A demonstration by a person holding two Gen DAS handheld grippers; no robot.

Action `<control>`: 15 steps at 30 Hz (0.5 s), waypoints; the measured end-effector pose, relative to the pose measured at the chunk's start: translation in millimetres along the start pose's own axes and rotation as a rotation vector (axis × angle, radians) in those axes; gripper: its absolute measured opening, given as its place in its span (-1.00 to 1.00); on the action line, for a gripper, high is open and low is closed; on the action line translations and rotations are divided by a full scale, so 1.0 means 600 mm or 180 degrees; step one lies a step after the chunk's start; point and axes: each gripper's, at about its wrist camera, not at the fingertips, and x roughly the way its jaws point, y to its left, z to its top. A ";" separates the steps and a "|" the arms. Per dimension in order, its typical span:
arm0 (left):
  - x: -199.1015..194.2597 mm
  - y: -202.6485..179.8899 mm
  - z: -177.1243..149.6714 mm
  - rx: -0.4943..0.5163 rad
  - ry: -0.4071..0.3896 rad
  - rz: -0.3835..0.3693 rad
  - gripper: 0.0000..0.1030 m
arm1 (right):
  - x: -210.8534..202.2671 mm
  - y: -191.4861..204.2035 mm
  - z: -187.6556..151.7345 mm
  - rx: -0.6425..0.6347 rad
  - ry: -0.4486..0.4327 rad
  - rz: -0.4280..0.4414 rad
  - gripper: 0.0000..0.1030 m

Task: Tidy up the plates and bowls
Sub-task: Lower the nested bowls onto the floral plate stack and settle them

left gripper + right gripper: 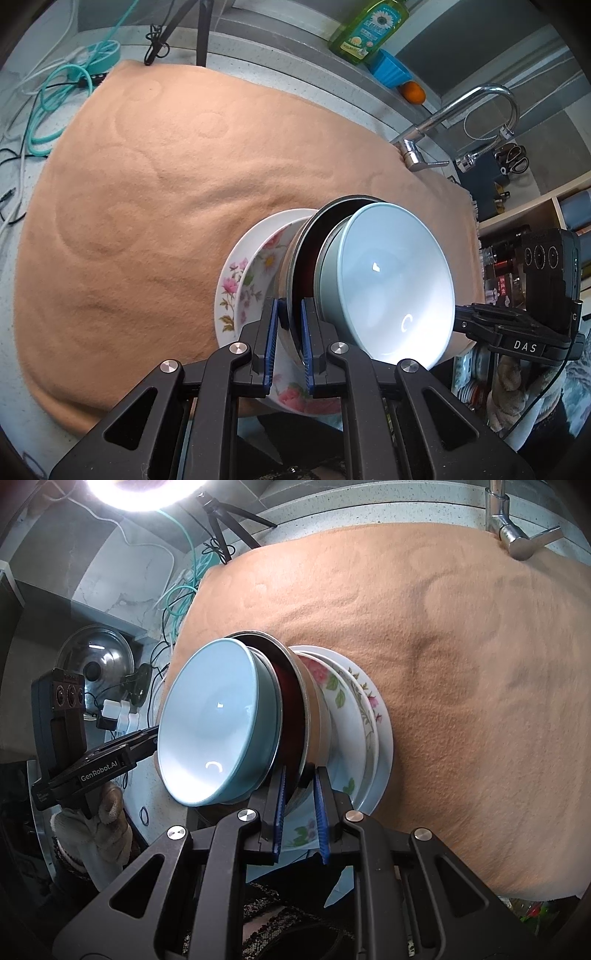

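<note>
Over the peach cloth (155, 192), a nested stack sits near the counter's front edge: blue bowl (391, 284) uppermost, dark-lined metal bowl (306, 254) beneath, floral plates (240, 280) at the bottom; the left gripper (288, 325) and right gripper (301, 797) are each clamped tight on a rim from opposite sides, apparently the metal bowl's, though the pads hide the contact; move both hands together and level; uneven motion could tip the blue bowl out.

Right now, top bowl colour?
Pale blue bowl, seen best in the right wrist view.
</note>
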 end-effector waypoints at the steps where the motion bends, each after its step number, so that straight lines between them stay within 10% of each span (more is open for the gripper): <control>1: 0.000 0.001 0.000 -0.0001 0.0002 -0.0001 -0.83 | 0.001 0.000 0.000 0.0000 0.0003 -0.0002 -0.71; 15: 0.003 0.004 0.002 -0.0012 0.0029 -0.0003 -0.83 | 0.006 -0.001 -0.002 0.0006 0.0026 -0.0017 -0.70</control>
